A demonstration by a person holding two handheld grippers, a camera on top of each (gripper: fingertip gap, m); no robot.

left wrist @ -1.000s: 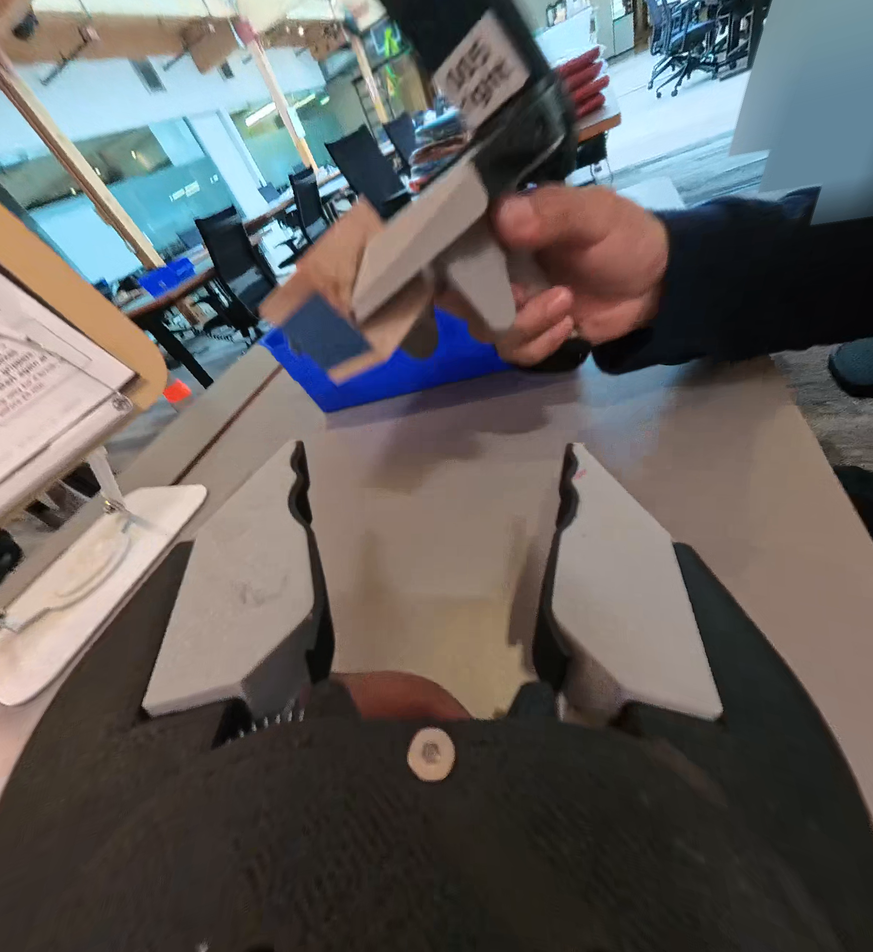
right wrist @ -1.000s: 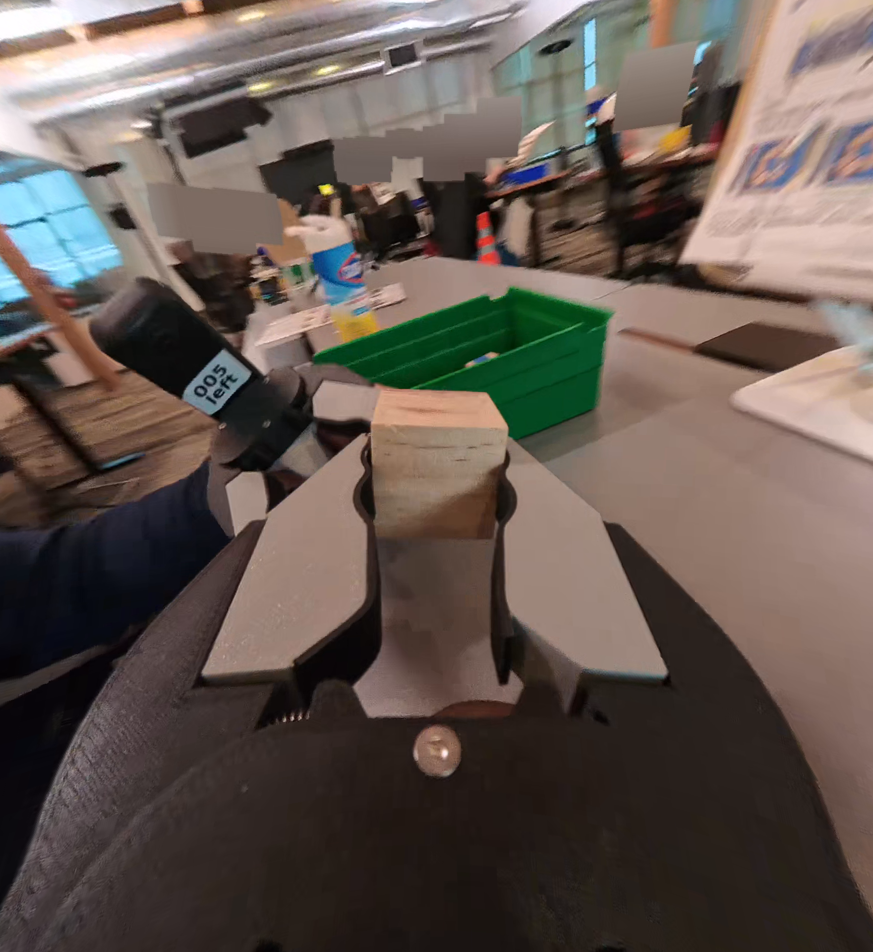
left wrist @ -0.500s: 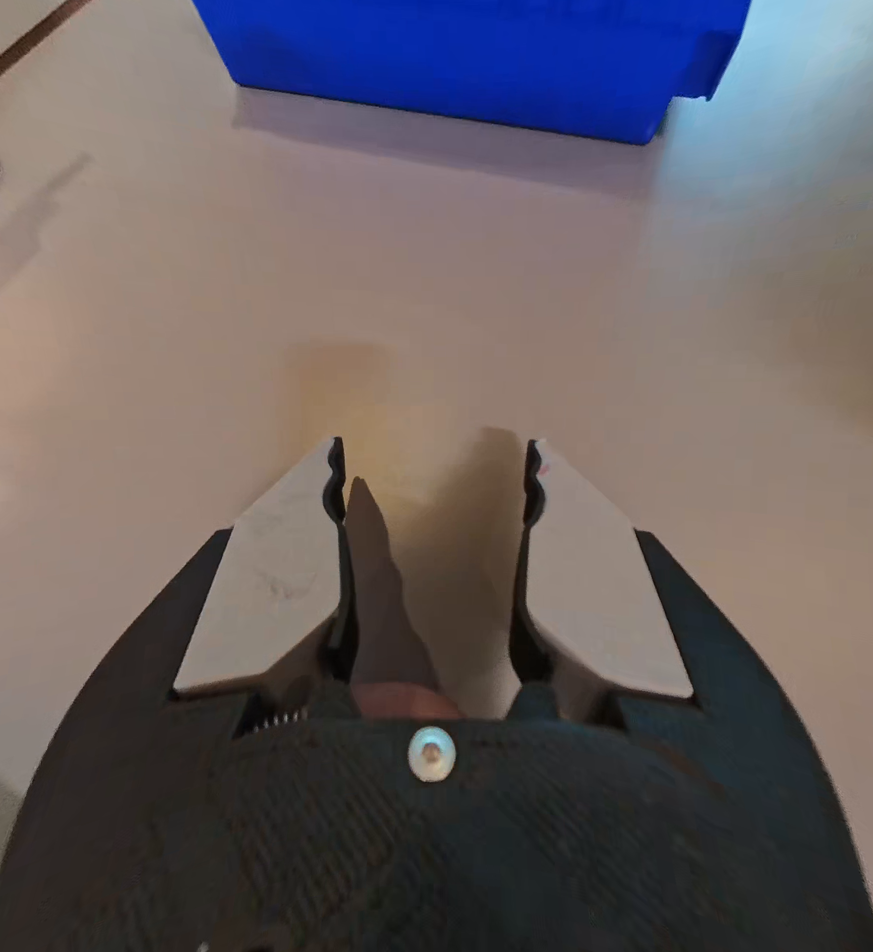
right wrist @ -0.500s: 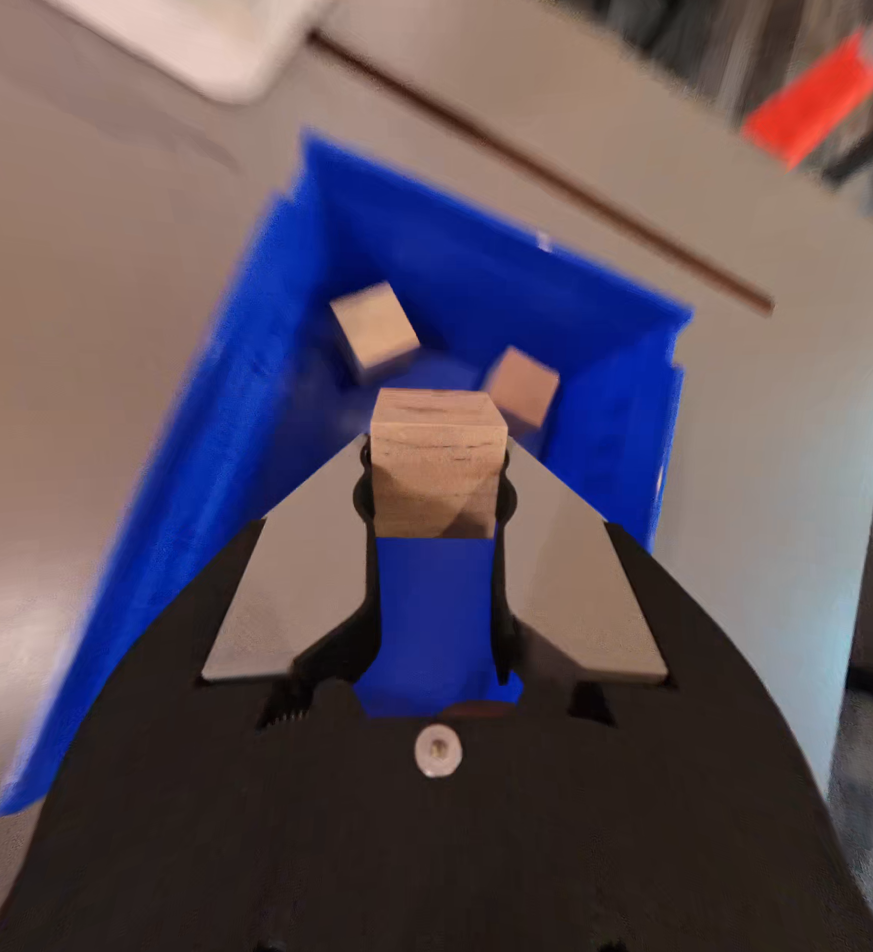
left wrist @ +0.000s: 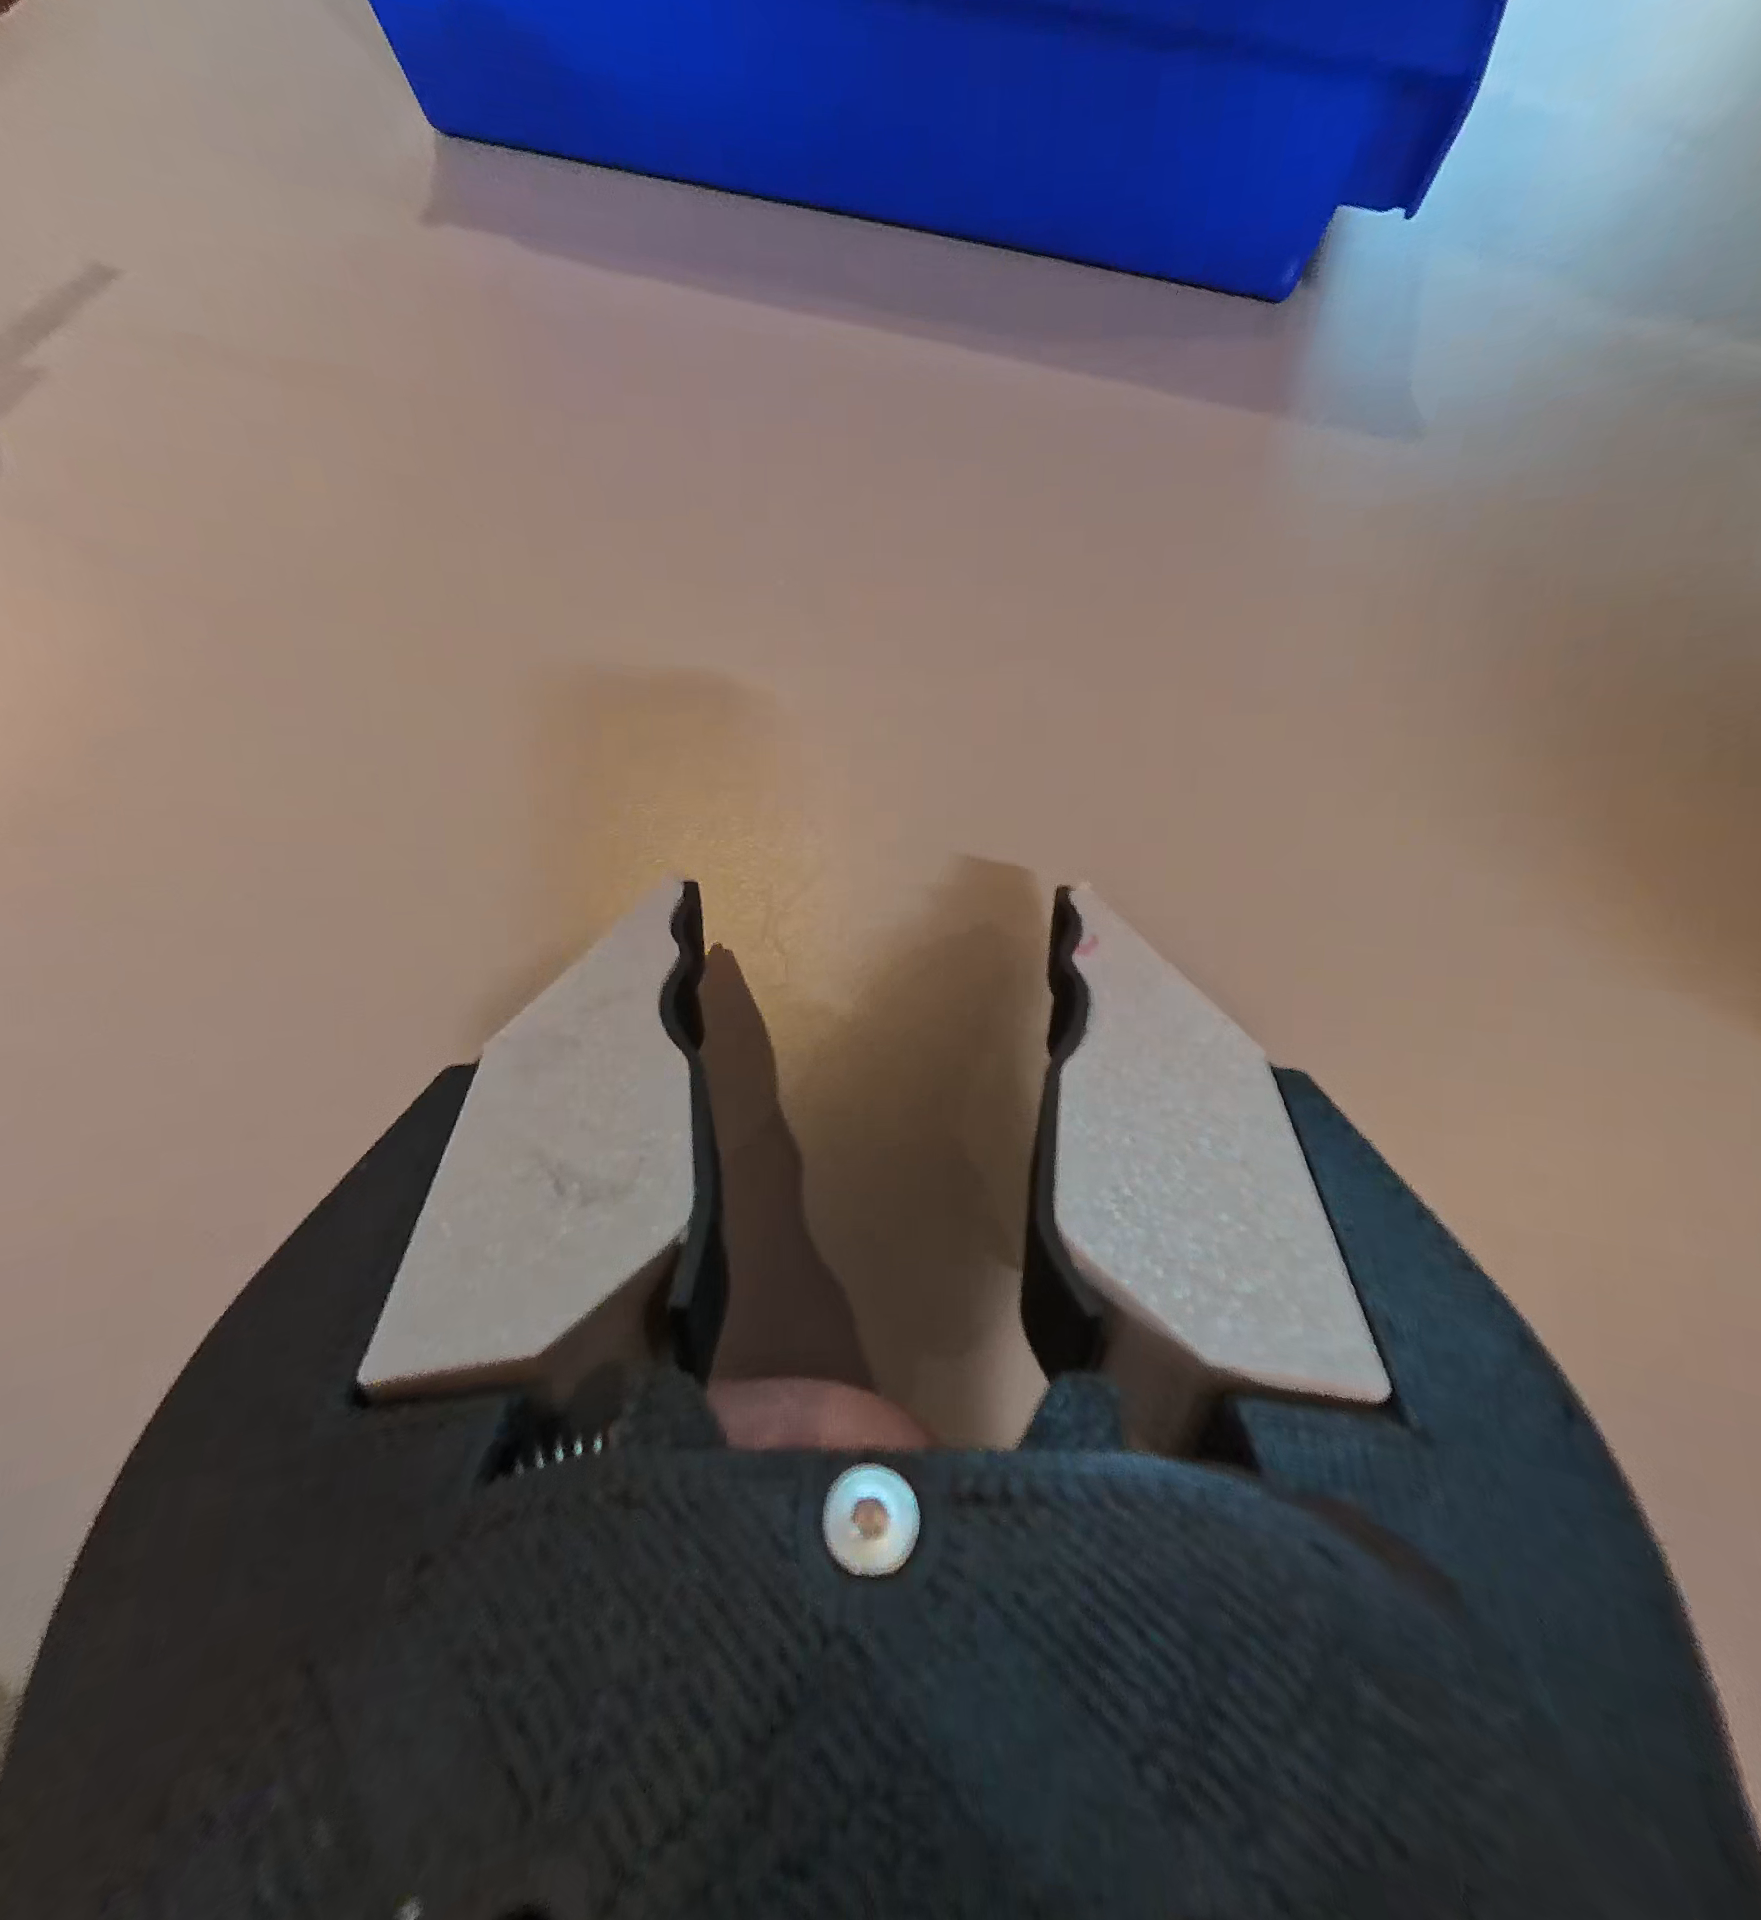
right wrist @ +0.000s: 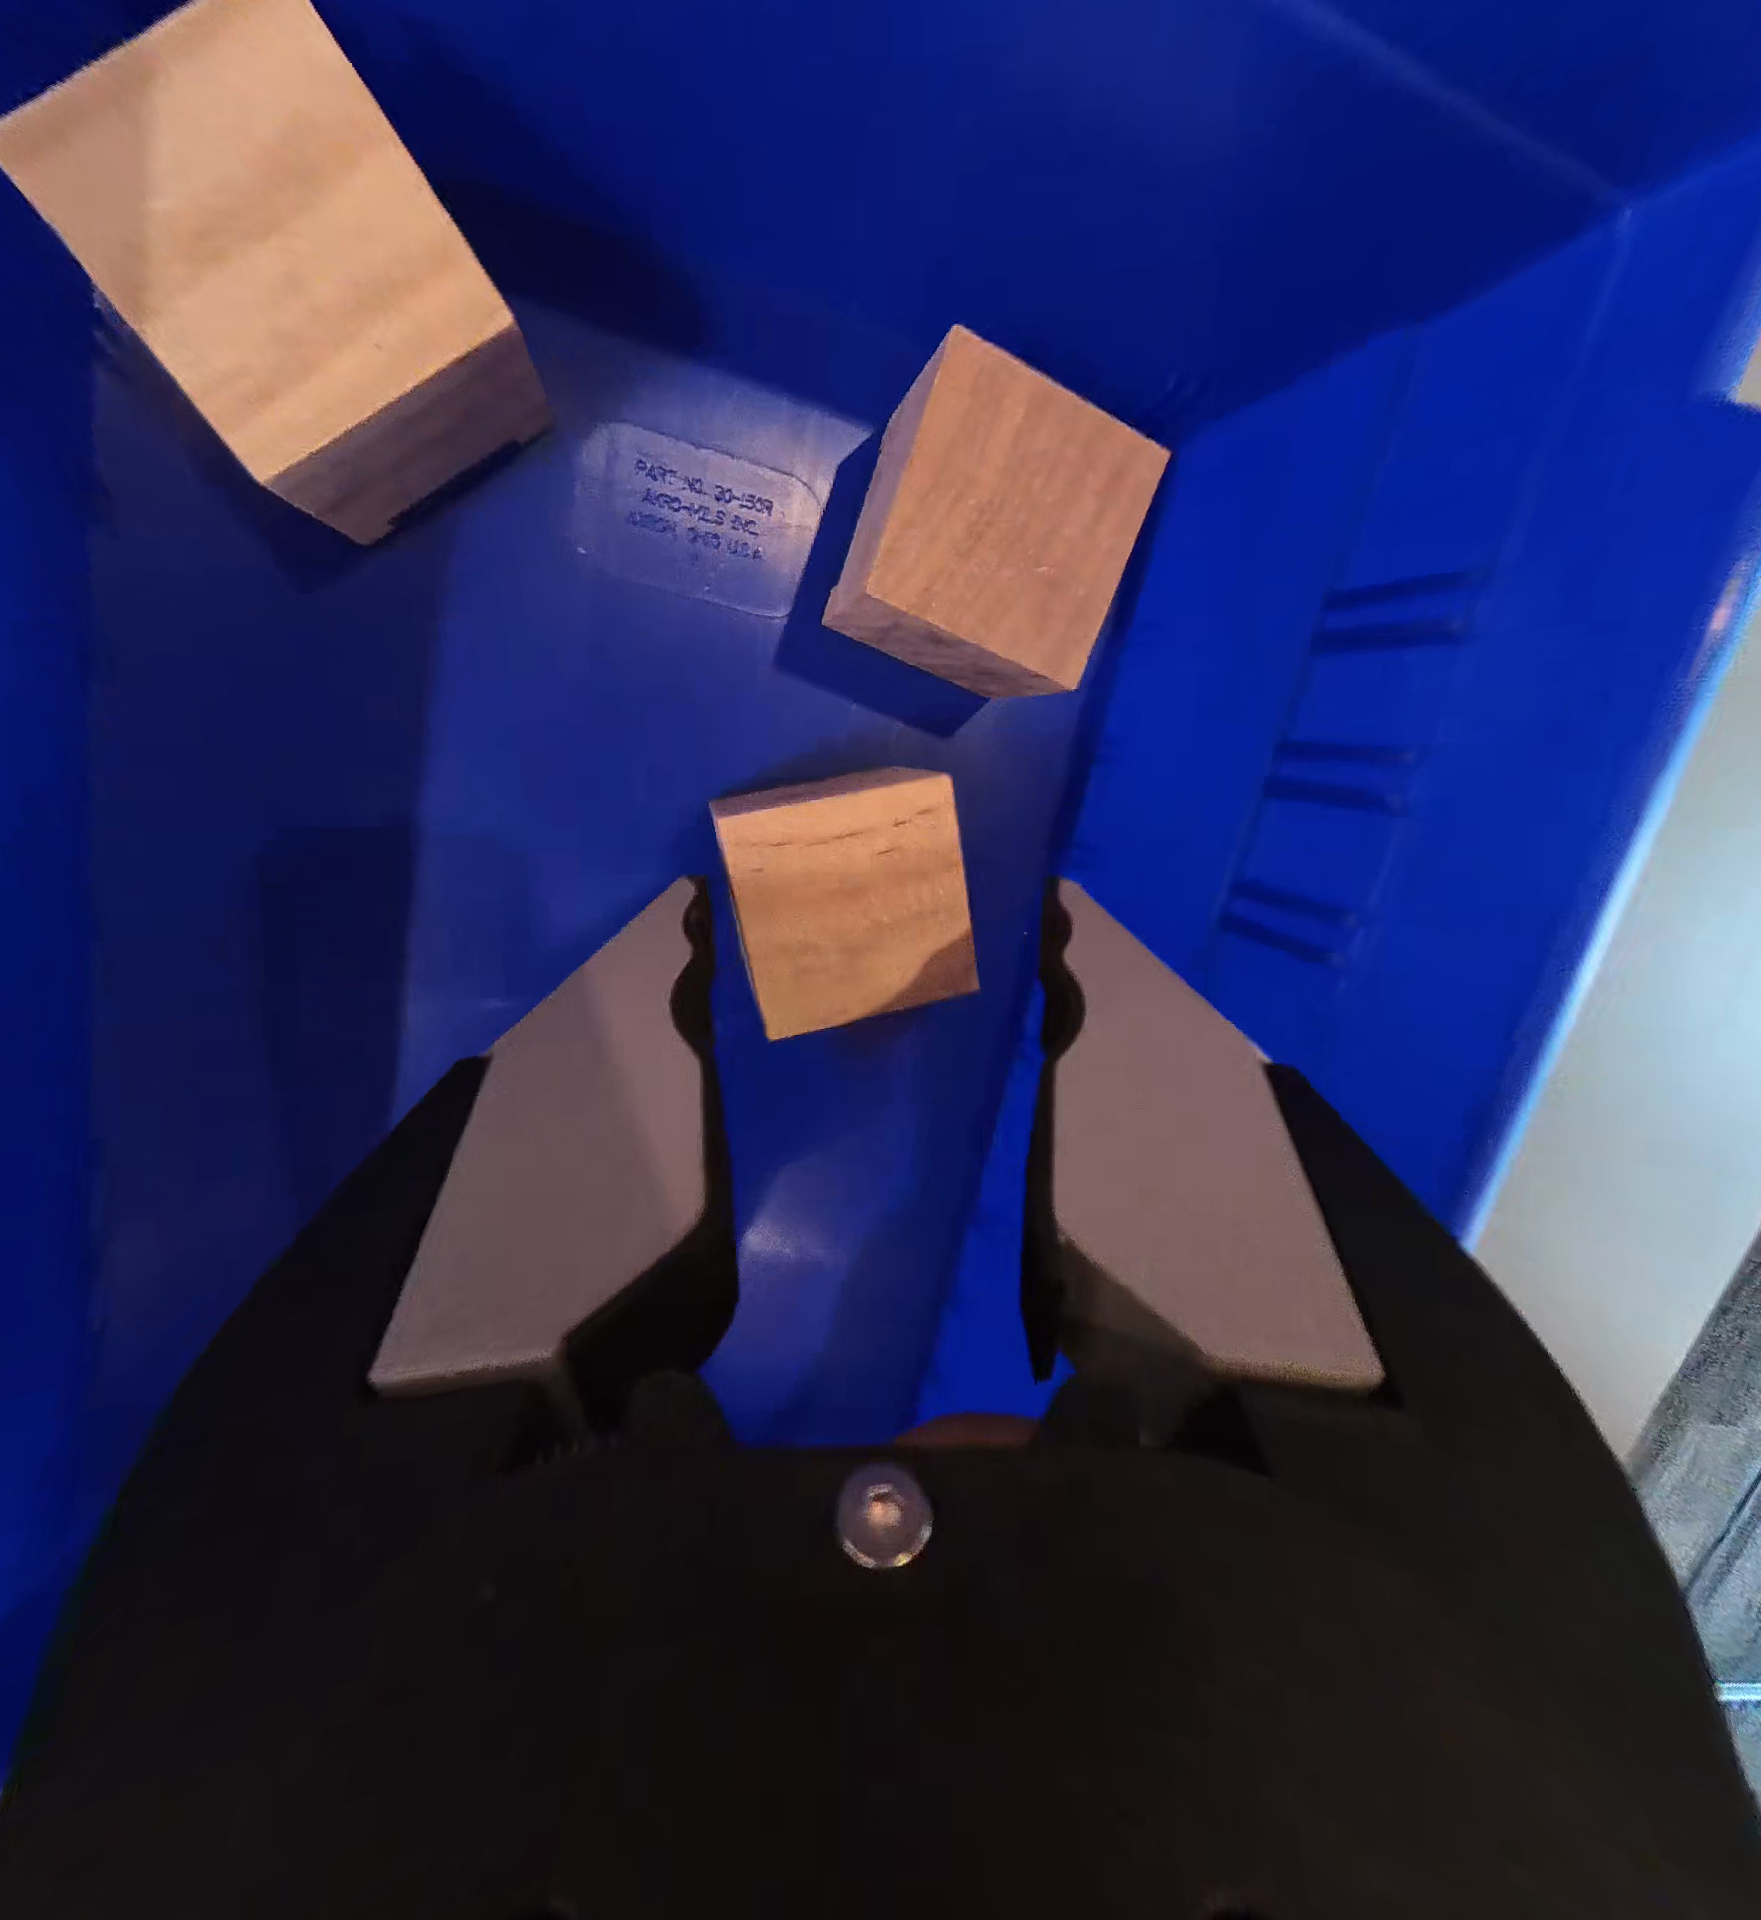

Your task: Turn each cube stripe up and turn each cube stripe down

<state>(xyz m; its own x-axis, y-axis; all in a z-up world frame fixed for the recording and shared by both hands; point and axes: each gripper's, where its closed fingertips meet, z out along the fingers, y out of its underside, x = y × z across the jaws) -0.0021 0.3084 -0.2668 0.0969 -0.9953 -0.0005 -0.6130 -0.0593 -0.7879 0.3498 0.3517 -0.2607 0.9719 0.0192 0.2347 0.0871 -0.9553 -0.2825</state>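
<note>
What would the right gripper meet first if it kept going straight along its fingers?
Probably the small wooden cube just ahead of the open right gripper, then the blue bin floor; depth is unclear.

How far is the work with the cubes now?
Done: two wooden cubes lie in the blue bin, no stripe showing on top. In hand: a third cube sits between the open right tongs, apparently just let go. The left tongs are open and empty over the table. Left: any other cubes are out of view.
</note>
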